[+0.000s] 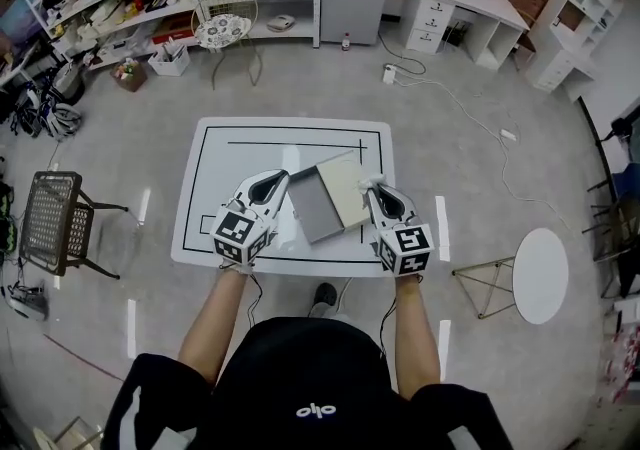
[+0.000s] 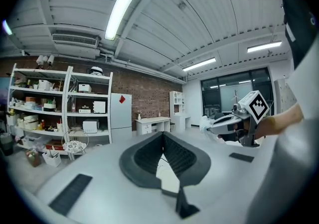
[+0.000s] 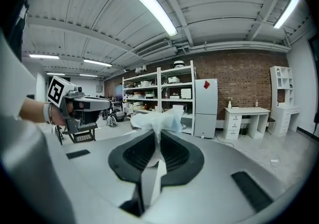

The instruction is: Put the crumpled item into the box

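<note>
Right gripper view: ribbed black right tool (image 3: 157, 135) clenched on thin, crumpled white item (image 3: 155, 119).

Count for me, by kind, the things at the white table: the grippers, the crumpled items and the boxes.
Grippers: 2, the left gripper and the right gripper
Crumpled item: 1, pinched in the right gripper
Box: 1, lying open
Total: 4
</note>
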`<state>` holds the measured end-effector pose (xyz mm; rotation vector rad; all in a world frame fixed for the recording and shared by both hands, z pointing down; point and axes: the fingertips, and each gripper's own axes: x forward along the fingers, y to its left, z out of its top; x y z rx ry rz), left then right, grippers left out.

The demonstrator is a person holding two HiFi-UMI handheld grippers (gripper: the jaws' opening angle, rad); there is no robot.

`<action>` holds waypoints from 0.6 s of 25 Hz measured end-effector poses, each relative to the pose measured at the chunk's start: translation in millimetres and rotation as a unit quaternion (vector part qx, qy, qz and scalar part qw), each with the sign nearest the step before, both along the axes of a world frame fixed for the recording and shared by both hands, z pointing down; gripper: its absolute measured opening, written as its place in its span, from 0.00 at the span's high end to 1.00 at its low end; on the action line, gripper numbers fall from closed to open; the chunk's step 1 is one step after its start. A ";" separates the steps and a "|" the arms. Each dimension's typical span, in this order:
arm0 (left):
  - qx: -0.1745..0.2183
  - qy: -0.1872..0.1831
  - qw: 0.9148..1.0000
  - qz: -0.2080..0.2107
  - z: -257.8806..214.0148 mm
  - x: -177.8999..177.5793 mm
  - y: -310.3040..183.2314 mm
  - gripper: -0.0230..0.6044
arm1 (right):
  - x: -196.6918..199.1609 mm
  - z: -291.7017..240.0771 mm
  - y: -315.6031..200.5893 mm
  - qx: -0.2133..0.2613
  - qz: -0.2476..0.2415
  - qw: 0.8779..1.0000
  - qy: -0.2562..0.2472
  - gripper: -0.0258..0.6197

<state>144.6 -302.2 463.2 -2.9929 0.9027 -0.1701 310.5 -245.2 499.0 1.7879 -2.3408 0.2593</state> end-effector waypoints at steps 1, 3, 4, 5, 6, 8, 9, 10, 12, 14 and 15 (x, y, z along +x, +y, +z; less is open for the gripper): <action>0.000 -0.001 1.000 -0.003 0.2 3.8 -3.7 0.95 | 3.7 0.5 -5.3 0.000 -0.004 1.000 -0.001 0.90; -0.001 -0.002 1.000 -0.009 1.7 9.3 -10.1 0.95 | 9.0 2.2 -14.8 -0.001 -0.012 1.000 -0.003 0.90; -0.002 -0.002 1.000 -0.012 2.7 10.8 -12.9 0.95 | 10.5 3.3 -19.2 -0.002 -0.016 1.000 -0.004 0.90; -0.002 -0.002 1.000 -0.016 3.4 12.0 -15.5 0.95 | 11.8 4.3 -23.4 -0.003 -0.020 1.000 -0.005 0.90; -0.003 -0.002 1.000 -0.019 3.9 13.0 -17.8 0.95 | 12.8 5.3 -27.2 -0.004 -0.023 1.000 -0.005 0.90; -0.004 -0.003 1.000 -0.024 5.3 14.7 -21.8 0.95 | 14.3 6.9 -34.2 -0.005 -0.030 1.000 -0.007 0.90; -0.006 -0.003 1.000 -0.026 7.0 15.0 -23.5 0.95 | 14.4 7.9 -37.4 -0.005 -0.032 0.999 -0.008 0.90; -0.007 -0.004 1.000 -0.028 9.2 14.9 -25.2 0.95 | 14.1 9.2 -40.5 -0.005 -0.035 0.999 -0.009 0.90; -0.009 -0.005 0.999 -0.033 12.8 13.9 -27.9 0.95 | 12.8 11.8 -45.6 -0.006 -0.041 0.999 -0.009 0.90; -0.010 -0.006 0.999 -0.037 12.8 12.1 -30.5 0.95 | 10.5 12.3 -50.7 -0.006 -0.046 0.999 -0.010 0.90; -0.009 -0.006 0.999 -0.039 11.8 10.9 -32.4 0.95 | 8.7 11.9 -53.7 -0.007 -0.048 0.999 -0.011 0.90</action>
